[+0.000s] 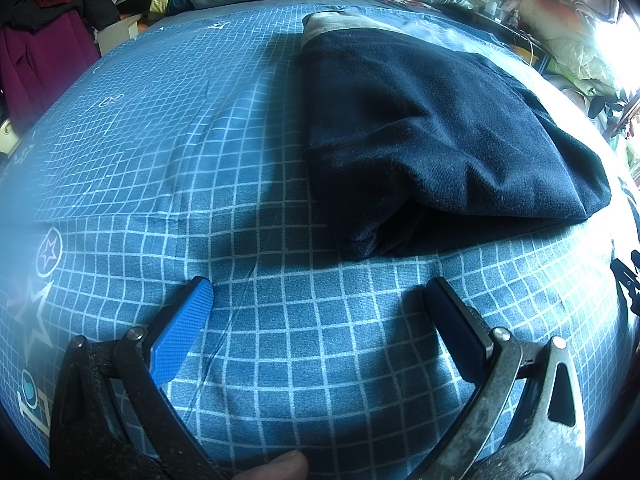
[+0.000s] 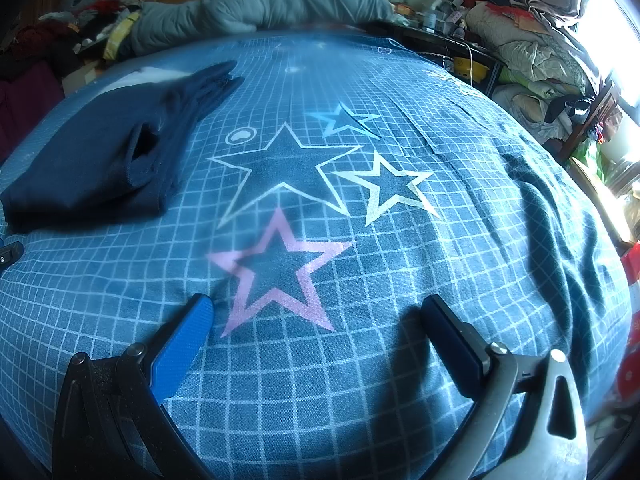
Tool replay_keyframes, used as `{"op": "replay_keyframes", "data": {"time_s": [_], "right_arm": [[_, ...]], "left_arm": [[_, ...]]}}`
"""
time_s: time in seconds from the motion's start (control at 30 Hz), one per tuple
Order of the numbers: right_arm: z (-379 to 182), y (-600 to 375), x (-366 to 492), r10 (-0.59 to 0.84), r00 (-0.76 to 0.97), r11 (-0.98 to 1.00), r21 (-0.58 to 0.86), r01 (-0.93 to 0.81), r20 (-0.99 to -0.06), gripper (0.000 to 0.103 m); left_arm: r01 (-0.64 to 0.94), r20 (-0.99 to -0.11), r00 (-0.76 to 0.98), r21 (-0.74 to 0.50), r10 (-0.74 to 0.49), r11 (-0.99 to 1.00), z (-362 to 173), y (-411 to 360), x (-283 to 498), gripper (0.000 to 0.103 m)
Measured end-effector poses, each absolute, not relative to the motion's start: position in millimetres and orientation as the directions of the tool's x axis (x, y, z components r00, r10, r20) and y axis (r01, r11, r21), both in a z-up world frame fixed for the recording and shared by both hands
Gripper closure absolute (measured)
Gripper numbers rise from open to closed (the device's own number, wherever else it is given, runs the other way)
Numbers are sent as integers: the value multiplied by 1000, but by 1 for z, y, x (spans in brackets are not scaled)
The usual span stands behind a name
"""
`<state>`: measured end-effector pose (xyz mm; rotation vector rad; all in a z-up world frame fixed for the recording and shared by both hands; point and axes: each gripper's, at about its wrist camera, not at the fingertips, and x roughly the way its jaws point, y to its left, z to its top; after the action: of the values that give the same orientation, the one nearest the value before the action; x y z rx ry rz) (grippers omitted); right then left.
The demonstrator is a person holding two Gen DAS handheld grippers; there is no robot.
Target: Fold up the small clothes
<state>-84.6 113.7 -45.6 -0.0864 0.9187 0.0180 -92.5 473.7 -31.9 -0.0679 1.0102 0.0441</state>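
Hovering over the blue grid-printed bedsheet [image 1: 280,340], we hold our left gripper [image 1: 320,296] and right gripper [image 2: 316,312] with jaws spread wide, empty. The folded dark navy knit garment [image 1: 440,128] lies just ahead of the left one.

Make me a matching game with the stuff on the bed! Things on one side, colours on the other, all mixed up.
Things:
1. folded garment
2. bunched duvet at the headboard
3. nearest star on the sheet
4. textured pad on the right gripper

Colours:
A. pink
B. bright blue
C. dark navy
D. grey

Pairs: 1-C, 2-D, 3-A, 4-B
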Motion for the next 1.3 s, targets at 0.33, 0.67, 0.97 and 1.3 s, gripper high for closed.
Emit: {"op": "replay_keyframes", "data": {"time_s": [0.33,0.67,0.97,1.3], "right_arm": [[-45,113,-85,-21,606,996,-67,-53,-795,0],[-46,115,-83,-27,605,996,-71,-48,-796,0],[-47,114,-79,-9,597,998,-45,-45,-802,0],[-40,119,-78,6,558,997,-40,-70,-830,0]], "left_arm": [[-69,-848,530,-35,7,997,-32,473,-92,0],[-63,-855,518,-6,27,998,-29,469,-94,0],[-66,-860,510,-36,3,997,-29,473,-91,0],[-113,-846,528,12,70,994,-14,470,-96,0]]}}
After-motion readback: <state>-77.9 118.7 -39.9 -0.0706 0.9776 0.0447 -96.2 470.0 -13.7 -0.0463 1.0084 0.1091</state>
